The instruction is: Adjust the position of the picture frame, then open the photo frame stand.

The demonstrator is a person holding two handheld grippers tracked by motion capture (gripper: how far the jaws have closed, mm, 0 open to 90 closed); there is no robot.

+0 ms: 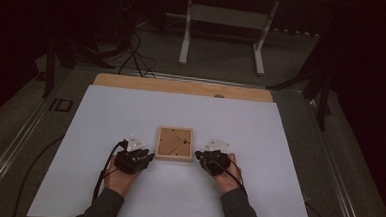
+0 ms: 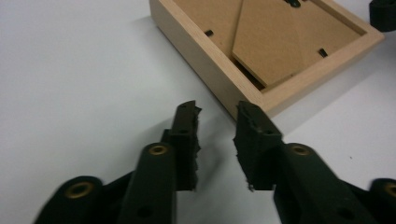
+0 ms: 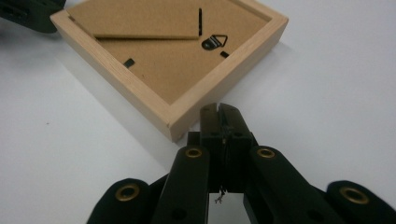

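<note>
Left gripper [image 2: 217,140] fingers parted | picture frame [image 2: 261,46] just ahead, untouched

A picture frame [image 1: 174,143] lay face down near the middle of a board [image 1: 105,119] that covered the table. The left gripper [image 1: 137,155] sat just beside the frame's left near corner, the right gripper [image 1: 209,157] just beside its right near corner. Behind the table stood a desk [image 1: 225,20] on the floor.

Wooden frame [image 1: 174,143] between left gripper [image 1: 138,146] — right gripper [image 1: 214,150].
</note>
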